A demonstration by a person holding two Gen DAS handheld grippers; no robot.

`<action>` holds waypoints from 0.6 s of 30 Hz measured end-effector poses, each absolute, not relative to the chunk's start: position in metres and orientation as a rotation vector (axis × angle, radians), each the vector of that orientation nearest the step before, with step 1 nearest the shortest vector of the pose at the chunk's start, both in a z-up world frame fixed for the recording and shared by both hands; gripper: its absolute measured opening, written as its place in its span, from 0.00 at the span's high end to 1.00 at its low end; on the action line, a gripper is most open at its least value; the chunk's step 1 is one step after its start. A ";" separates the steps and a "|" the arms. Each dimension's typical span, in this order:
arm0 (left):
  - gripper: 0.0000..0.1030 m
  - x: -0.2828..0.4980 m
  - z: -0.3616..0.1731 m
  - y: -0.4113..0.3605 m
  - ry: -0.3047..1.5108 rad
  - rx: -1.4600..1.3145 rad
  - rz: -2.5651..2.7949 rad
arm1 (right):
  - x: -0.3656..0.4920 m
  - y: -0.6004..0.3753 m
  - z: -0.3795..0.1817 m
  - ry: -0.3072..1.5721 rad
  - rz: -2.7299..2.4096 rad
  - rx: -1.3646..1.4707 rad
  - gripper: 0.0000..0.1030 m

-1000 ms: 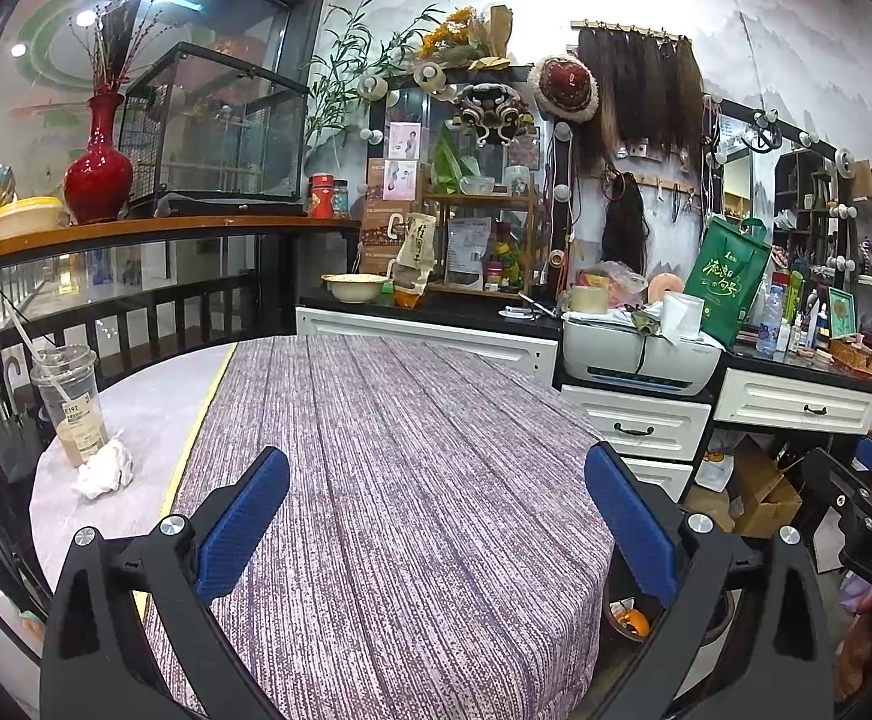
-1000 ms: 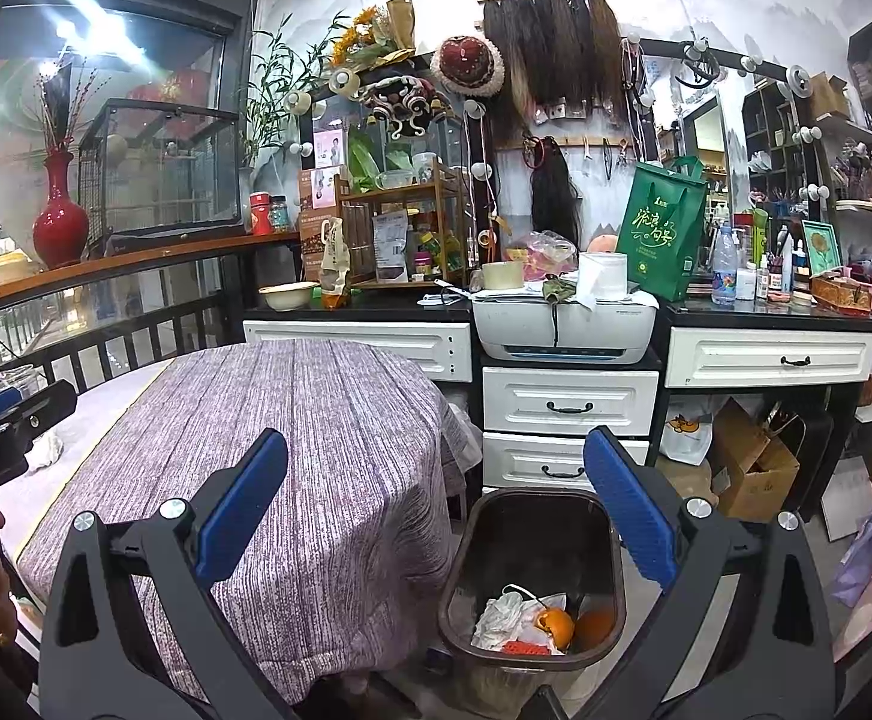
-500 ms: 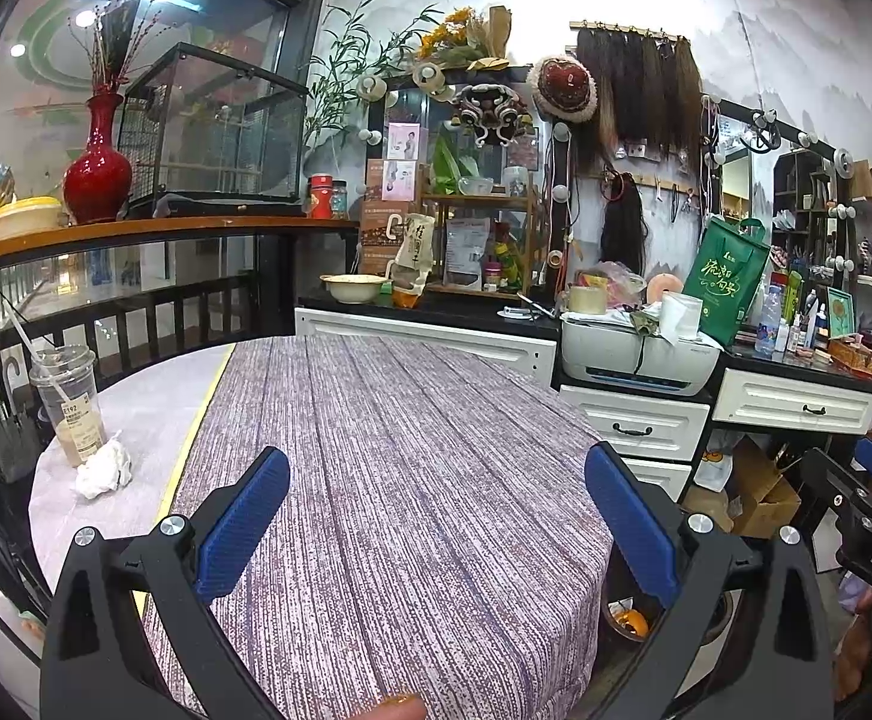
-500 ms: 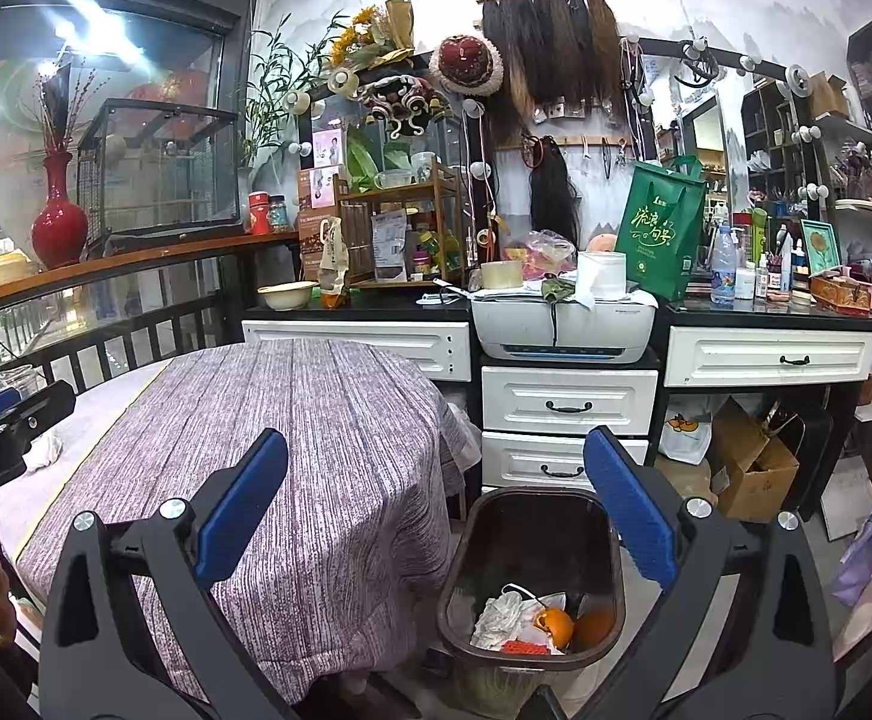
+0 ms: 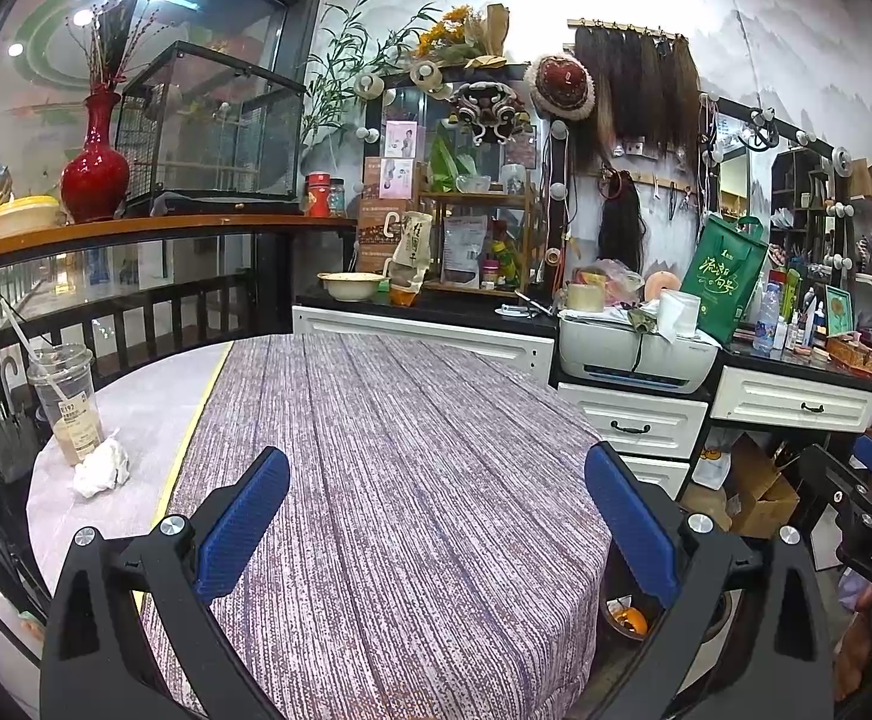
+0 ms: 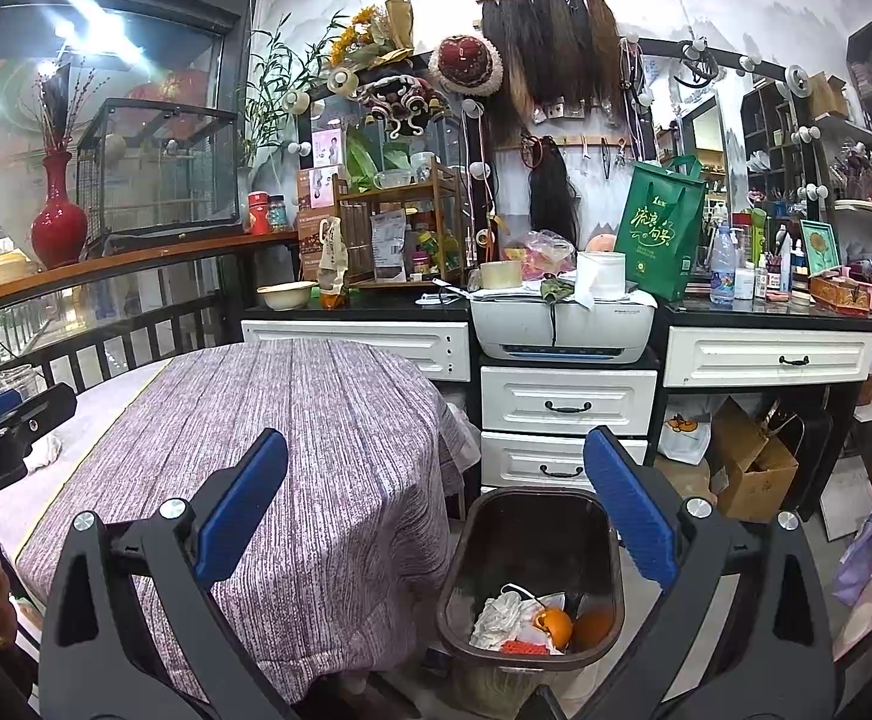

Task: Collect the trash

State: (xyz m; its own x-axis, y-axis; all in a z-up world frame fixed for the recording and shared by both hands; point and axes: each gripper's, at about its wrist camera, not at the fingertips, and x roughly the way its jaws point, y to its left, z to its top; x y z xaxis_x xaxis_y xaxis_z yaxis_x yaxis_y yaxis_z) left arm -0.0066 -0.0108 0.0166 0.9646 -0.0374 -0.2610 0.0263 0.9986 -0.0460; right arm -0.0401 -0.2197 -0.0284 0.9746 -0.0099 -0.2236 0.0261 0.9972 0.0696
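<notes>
Left wrist view: left hand-held gripper [image 5: 436, 516] jaws wide apart, nothing between them, over the purple-clothed surface [image 5: 388, 456]. Crumpled tissue [image 5: 102, 468] at 9 o'clock, touching the plastic cup [image 5: 67, 402].

Right wrist view: right hand-held gripper [image 6: 436, 510] jaws apart, empty. Trash bin [image 6: 484, 540] on the floor at 5 o'clock beside the surface, holding orange peel [image 6: 553, 627] and paper.

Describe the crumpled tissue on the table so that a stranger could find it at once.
Start at the round table with its purple striped cloth, then go to its bare pale left edge. There stands a clear plastic cup; the crumpled white tissue lies against its base, the only soft, shapeless thing there.
</notes>
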 end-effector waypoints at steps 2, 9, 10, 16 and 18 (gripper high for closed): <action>0.05 -0.007 0.017 -0.011 0.265 -0.040 -0.032 | -0.040 -0.220 -0.029 0.225 -0.018 0.072 0.06; 0.05 -0.006 0.016 -0.014 0.266 -0.036 -0.037 | -0.040 -0.220 -0.029 0.225 -0.018 0.072 0.06; 0.05 -0.005 0.016 -0.014 0.266 -0.034 -0.038 | -0.040 -0.220 -0.029 0.225 -0.018 0.072 0.06; 0.05 -0.003 0.014 -0.014 0.280 -0.040 -0.041 | -0.040 -0.219 -0.030 0.229 -0.018 0.073 0.06; 0.05 -0.001 0.014 -0.014 0.286 -0.039 -0.042 | -0.040 -0.219 -0.030 0.232 -0.018 0.073 0.06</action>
State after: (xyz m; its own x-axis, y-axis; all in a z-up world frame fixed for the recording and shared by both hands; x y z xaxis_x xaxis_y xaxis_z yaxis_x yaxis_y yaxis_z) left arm -0.0014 -0.0142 0.0137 0.9584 -0.0468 -0.2816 0.0356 0.9984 -0.0446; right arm -0.0399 -0.2186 -0.0304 0.9731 -0.0095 -0.2302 0.0264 0.9971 0.0707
